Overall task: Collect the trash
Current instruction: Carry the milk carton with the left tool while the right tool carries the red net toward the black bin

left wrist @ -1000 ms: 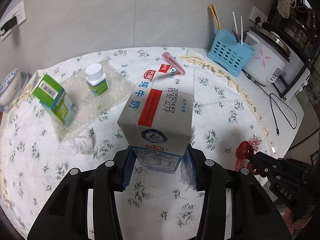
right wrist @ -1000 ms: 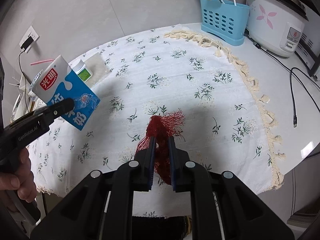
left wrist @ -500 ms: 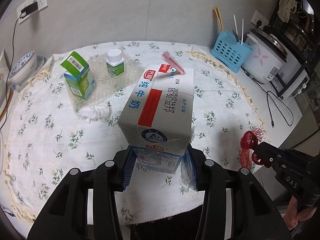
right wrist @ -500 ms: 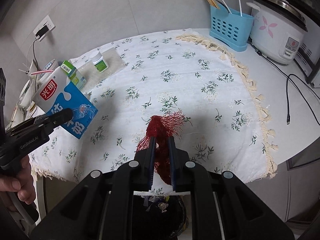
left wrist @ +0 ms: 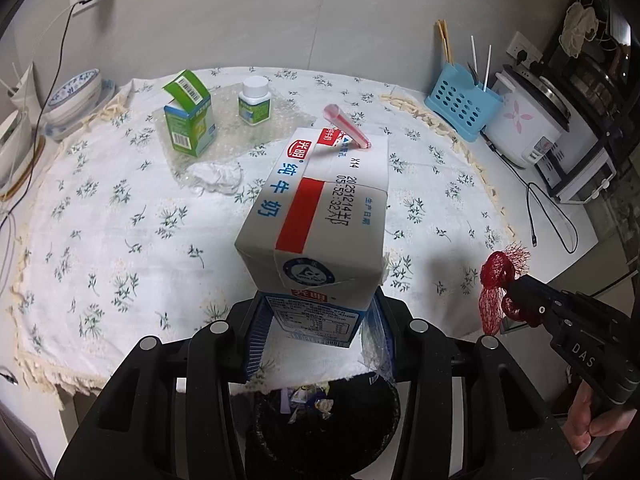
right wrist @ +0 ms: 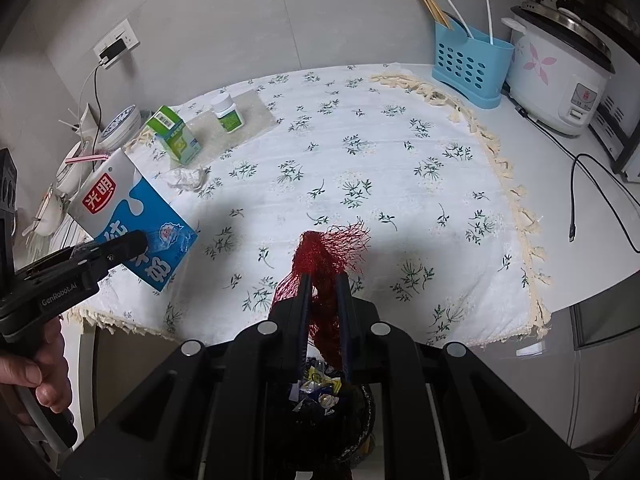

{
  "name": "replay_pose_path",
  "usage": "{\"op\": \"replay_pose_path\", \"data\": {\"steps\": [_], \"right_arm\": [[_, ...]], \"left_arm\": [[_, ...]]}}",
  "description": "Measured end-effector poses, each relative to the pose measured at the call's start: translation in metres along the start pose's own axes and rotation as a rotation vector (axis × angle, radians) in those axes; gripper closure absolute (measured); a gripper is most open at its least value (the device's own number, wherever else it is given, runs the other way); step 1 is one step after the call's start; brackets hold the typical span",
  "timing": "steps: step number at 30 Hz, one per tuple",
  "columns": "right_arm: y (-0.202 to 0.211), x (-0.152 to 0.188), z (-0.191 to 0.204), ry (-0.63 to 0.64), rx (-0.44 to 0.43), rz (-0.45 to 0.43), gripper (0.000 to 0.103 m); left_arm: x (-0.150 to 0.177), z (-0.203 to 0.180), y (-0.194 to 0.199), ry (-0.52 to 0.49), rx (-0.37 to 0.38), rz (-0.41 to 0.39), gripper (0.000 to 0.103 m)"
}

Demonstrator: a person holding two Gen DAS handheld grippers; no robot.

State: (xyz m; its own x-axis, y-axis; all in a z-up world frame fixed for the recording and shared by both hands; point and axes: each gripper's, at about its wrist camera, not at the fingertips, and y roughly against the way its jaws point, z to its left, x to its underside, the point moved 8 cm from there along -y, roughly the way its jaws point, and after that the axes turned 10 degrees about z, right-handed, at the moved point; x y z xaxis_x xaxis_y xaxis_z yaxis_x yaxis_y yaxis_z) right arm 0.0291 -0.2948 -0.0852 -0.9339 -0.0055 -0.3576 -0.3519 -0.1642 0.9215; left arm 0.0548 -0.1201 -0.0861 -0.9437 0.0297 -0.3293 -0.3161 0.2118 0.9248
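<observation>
In the left wrist view, the left gripper (left wrist: 316,330) is clamped on the lower end of a milk carton (left wrist: 320,224), its blue pads pressing the carton's two side faces. The carton's long axis runs straight out from the jaws, with its top panel and a pink straw (left wrist: 346,127) pointing away over the floral tablecloth (left wrist: 120,216). Directly beneath the jaws, past the near hem of the cloth, the dark mouth of a trash bin (left wrist: 360,420) shows, with wrappers already inside. So the carton sits above and slightly table-side of the opening. At the right edge, the right gripper (left wrist: 508,300) carries a red mesh bag (left wrist: 496,280) at about the same height. Still on the table, well apart from both tongs, are a green-and-white medicine box (left wrist: 188,120), a white-capped pill bottle (left wrist: 255,102) and a crumpled tissue (left wrist: 218,174).

In the right wrist view, the right gripper (right wrist: 323,300) is pinched fully shut on the red mesh bag (right wrist: 328,252), which bunches above the fingertips and trails down between them. The trash bin (right wrist: 360,412) lies just below the jaws, so the net hangs almost over its mouth. The left gripper (right wrist: 132,244) holds the milk carton (right wrist: 132,220) out to the left, over the table's edge. Judged from this view, the right hand is nearer the bin, and a release there would likely drop the net in first.
</observation>
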Motion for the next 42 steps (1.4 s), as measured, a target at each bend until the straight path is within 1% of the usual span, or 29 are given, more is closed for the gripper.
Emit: {"op": "replay_pose_path", "data": {"steps": [21,42], "right_arm": [[0.001,0.048,0.005,0.033,-0.034,0.038,0.091],[-0.013,0.093,0.012,0.056,-0.051,0.094,0.091]], "left_arm": [[0.066,0.0,0.009,0.043,0.002,0.035,0.059],[0.121,0.005,-0.004,0.058,-0.016,0.093,0.059]]}}
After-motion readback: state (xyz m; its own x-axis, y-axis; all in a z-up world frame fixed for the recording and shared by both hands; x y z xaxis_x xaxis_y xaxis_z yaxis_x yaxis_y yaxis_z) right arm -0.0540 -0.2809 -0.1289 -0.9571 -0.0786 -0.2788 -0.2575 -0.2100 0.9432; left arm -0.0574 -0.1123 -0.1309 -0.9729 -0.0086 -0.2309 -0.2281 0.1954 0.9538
